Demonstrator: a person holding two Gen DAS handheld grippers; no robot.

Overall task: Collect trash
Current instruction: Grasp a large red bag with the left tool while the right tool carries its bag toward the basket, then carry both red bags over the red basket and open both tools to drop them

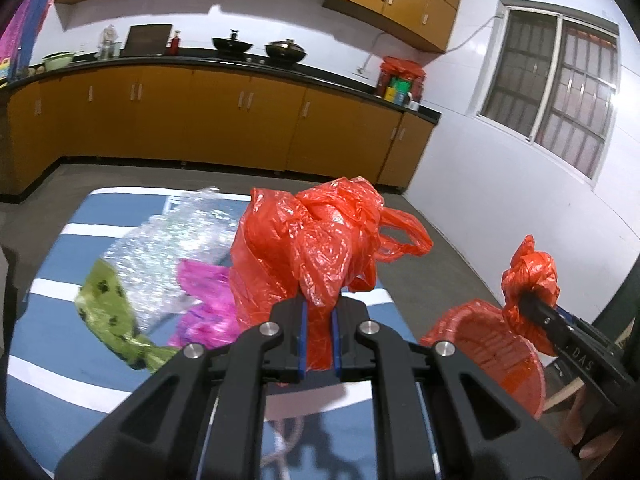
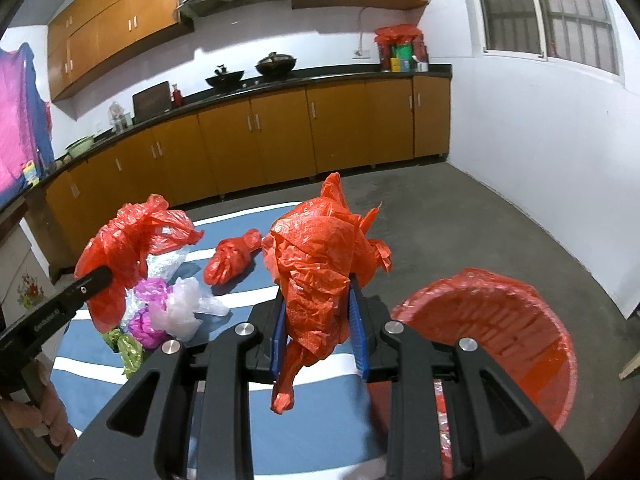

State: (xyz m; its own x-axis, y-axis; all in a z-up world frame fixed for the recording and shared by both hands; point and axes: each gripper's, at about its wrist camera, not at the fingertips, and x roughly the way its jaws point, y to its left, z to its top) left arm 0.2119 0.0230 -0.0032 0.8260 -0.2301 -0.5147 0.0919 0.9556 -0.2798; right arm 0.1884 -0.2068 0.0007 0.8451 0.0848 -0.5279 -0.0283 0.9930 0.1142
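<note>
My left gripper (image 1: 319, 308) is shut on a large crumpled red plastic bag (image 1: 308, 240), held above the striped table (image 1: 60, 380). In the right wrist view, that left gripper (image 2: 105, 273) comes in from the left with its red bag (image 2: 132, 240). My right gripper (image 2: 318, 296) is shut on a second, tightly crumpled red bag (image 2: 320, 256), raised between the table and the red-lined bin (image 2: 500, 320). The left wrist view shows the right gripper (image 1: 525, 299) and its bag (image 1: 530, 272) just above the bin (image 1: 488, 348).
On the table lie a small knotted red bag (image 2: 232, 260), a whitish bag (image 2: 184, 308), a pink bag (image 1: 204, 304), a green paw-print bag (image 1: 108, 308) and clear bubble wrap (image 1: 176, 248). Orange kitchen cabinets (image 1: 240, 120) run along the far wall, across grey floor (image 2: 460, 220).
</note>
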